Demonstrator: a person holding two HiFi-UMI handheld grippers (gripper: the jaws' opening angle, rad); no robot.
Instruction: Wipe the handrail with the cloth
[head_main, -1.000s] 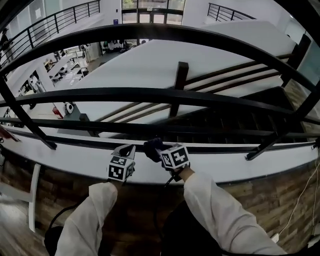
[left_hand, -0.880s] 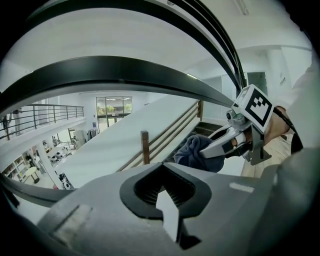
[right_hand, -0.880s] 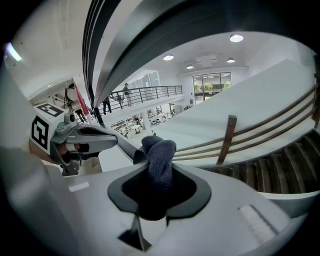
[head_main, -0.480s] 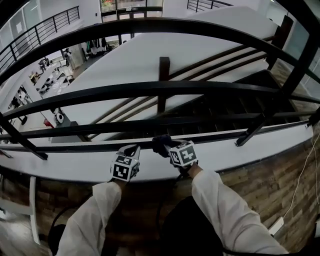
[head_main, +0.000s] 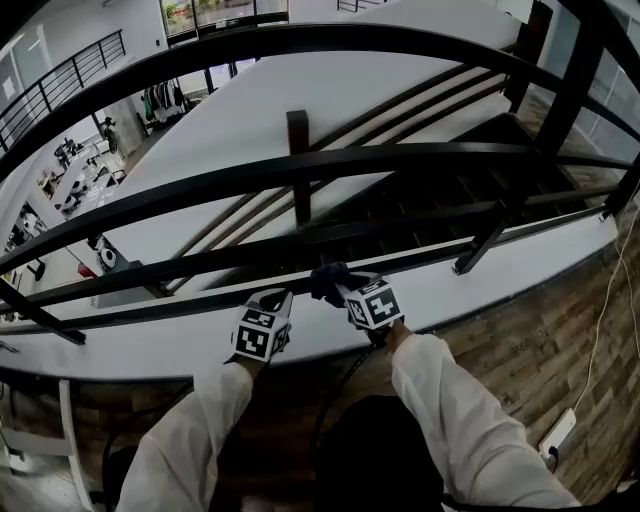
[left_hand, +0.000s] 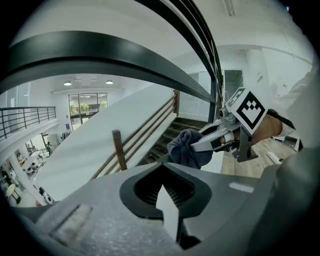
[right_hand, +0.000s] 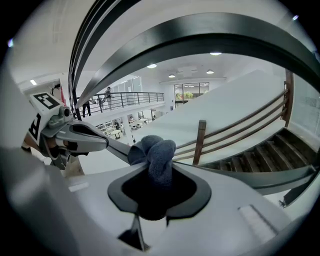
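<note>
The black handrail (head_main: 170, 308) is the lowest bar of a railing with several curved bars. A dark blue cloth (head_main: 328, 281) sits bunched against this bar, and my right gripper (head_main: 337, 289) is shut on it. In the right gripper view the cloth (right_hand: 155, 150) bulges out between my right gripper's (right_hand: 150, 195) jaws. My left gripper (head_main: 279, 298) rests at the same bar just left of the cloth, its jaws together with nothing between them. The left gripper view shows the cloth (left_hand: 187, 147) and my right gripper (left_hand: 199, 145) ahead of my left gripper (left_hand: 165, 195).
Higher black bars (head_main: 350, 160) arch over my hands. Slanted railing posts (head_main: 480, 245) stand to the right and far left. A white ledge (head_main: 480, 285) runs under the rail, with wooden flooring (head_main: 560, 340) on my side. Beyond are a staircase (head_main: 450, 190) and a drop to a lower floor.
Both grippers and the cloth have slid to the right along the lowest bar, past the brown stair post. My view has turned the same way.
</note>
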